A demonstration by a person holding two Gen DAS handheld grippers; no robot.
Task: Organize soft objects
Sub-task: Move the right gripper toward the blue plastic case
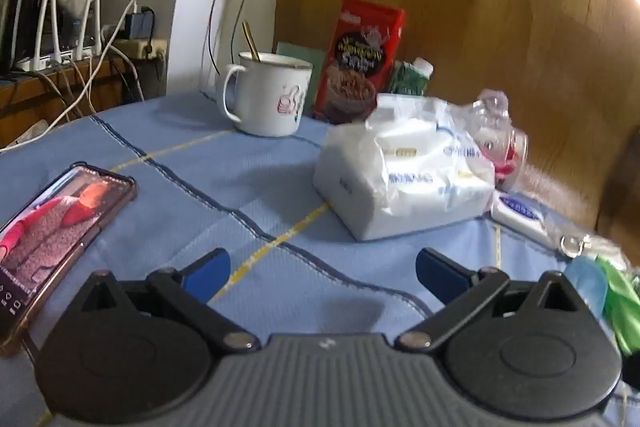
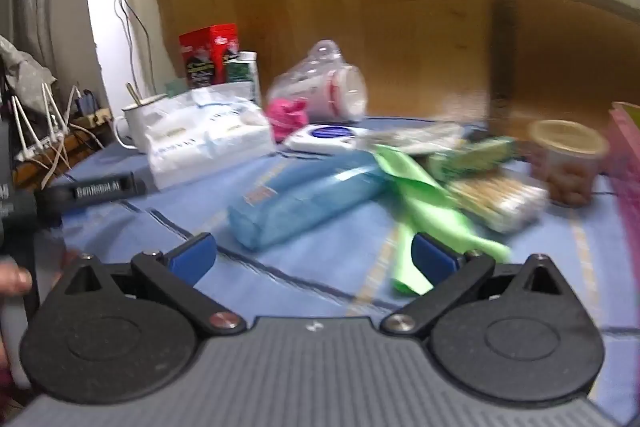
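A white soft tissue pack [image 1: 404,179] lies on the blue tablecloth [image 1: 248,179], ahead and right of my left gripper [image 1: 322,269], which is open and empty above the cloth. The pack also shows in the right wrist view [image 2: 204,139] at the left. My right gripper [image 2: 314,255] is open and empty. Just ahead of it lie a blue soft pouch [image 2: 308,199] and a green plastic bag [image 2: 424,203]. A pink cloth [image 2: 286,117] lies behind them beside a clear plastic bag of cups [image 2: 324,83]. The view is blurred.
A phone [image 1: 56,235] lies at the left. A white mug with a spoon [image 1: 268,95], a red box [image 1: 360,59] and a green carton [image 1: 412,77] stand at the back. A white-blue case [image 2: 326,139], cotton swabs [image 2: 500,203], a jar [image 2: 568,159] and a wooden chair [image 2: 560,55] are at the right.
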